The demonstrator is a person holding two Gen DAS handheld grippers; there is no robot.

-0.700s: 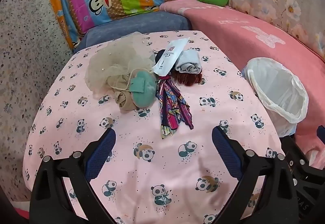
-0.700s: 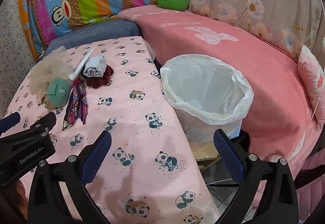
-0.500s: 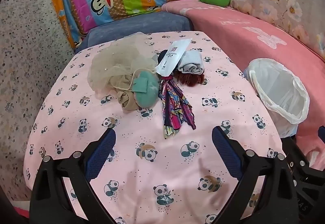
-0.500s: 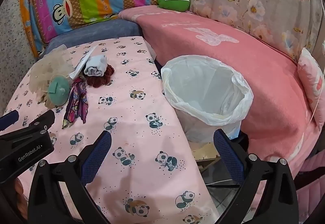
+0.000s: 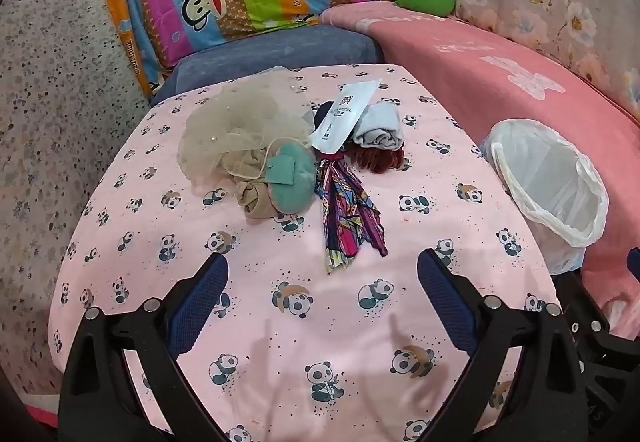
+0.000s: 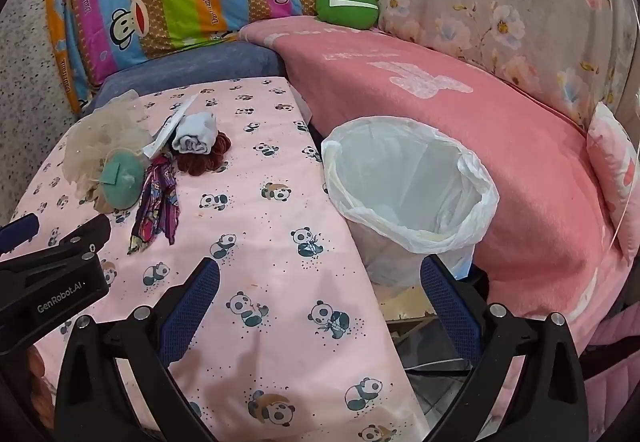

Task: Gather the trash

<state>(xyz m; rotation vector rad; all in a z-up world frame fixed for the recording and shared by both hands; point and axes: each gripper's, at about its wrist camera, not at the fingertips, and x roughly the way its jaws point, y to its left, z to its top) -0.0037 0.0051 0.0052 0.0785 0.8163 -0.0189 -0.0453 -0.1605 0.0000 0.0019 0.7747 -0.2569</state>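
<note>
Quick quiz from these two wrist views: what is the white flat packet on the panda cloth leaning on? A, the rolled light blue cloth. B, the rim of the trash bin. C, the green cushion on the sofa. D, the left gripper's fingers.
A: the white flat packet lies propped against the rolled light blue cloth, apart from the bag-lined trash bin and the open, empty left gripper.

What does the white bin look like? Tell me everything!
The bin is lined with a thin, crinkly white plastic bag folded over its rim. It stands upright and open, and looks empty. It sits squeezed between the panda cloth table and the pink sofa, touching both. Neither claw touches it.
</note>
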